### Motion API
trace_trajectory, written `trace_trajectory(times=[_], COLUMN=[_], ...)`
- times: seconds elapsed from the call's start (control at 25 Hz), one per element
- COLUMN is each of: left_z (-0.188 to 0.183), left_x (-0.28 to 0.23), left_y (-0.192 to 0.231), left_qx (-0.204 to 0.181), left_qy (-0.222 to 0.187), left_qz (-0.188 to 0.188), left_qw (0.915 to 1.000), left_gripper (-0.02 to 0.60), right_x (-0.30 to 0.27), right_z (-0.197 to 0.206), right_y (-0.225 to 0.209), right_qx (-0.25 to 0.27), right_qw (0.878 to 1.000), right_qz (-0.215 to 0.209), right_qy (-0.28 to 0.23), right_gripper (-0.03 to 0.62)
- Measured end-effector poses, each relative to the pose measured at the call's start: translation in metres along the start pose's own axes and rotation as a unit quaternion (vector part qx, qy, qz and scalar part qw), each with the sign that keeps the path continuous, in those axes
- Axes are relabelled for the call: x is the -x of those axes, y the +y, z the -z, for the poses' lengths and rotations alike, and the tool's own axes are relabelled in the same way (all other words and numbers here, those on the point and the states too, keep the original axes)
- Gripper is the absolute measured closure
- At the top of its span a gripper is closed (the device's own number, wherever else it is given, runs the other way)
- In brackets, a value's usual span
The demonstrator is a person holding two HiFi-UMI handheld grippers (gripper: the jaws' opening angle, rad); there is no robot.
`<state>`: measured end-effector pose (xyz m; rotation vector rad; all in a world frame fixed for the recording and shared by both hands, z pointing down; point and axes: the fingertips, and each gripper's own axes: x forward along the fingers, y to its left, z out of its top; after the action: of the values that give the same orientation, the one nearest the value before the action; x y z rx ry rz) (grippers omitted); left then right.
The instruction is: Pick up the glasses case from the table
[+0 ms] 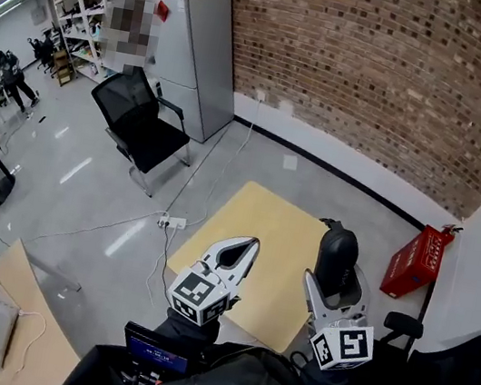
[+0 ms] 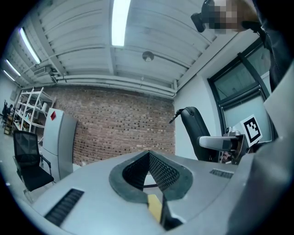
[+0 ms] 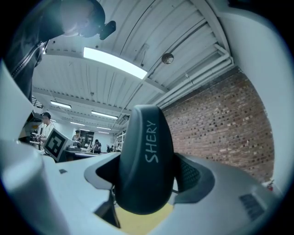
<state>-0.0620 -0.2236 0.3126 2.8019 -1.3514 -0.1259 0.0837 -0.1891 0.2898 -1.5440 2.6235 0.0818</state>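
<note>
The black glasses case [image 1: 337, 256] stands upright between the jaws of my right gripper [image 1: 333, 282], held above the right part of the small yellow table [image 1: 275, 230]. In the right gripper view the case [image 3: 144, 165], printed "SHERY", fills the gap between the jaws of the right gripper [image 3: 148, 174]. My left gripper [image 1: 244, 250] hovers over the table's near left part, shut with nothing in it. From the left gripper view, the left gripper [image 2: 148, 156] has its jaws meeting at the tip, and the case [image 2: 193, 131] shows to the right.
A black office chair [image 1: 139, 128] and a grey cabinet [image 1: 195, 59] stand on the floor beyond the table. A red box [image 1: 415, 261] leans by the white wall at right. A power strip [image 1: 172, 221] with cables lies left of the table. Another wooden table [image 1: 21, 314] is at lower left.
</note>
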Motion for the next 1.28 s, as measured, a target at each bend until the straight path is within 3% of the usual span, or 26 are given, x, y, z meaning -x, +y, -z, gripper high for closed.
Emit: trace_trajectory(times=[0.76, 1.28], left_z=[0.000, 0.007], left_x=[0.004, -0.003], left_y=[0.022, 0.014], left_qx=[-0.006, -0.007], left_qy=[-0.011, -0.004], left_qz=[-0.023, -0.023], left_qw=[0.9997, 0.9997], left_gripper=[0.581, 0.581], right_x=[-0.017, -0.014], right_z=[-0.017, -0.009], right_y=[0.006, -0.001], right_qx=[0.006, 0.010], right_qw=[0.999, 0.999], right_qz=[-0.016, -0.016], right_qy=[-0.036, -0.026], right_gripper=[0.230, 0.230])
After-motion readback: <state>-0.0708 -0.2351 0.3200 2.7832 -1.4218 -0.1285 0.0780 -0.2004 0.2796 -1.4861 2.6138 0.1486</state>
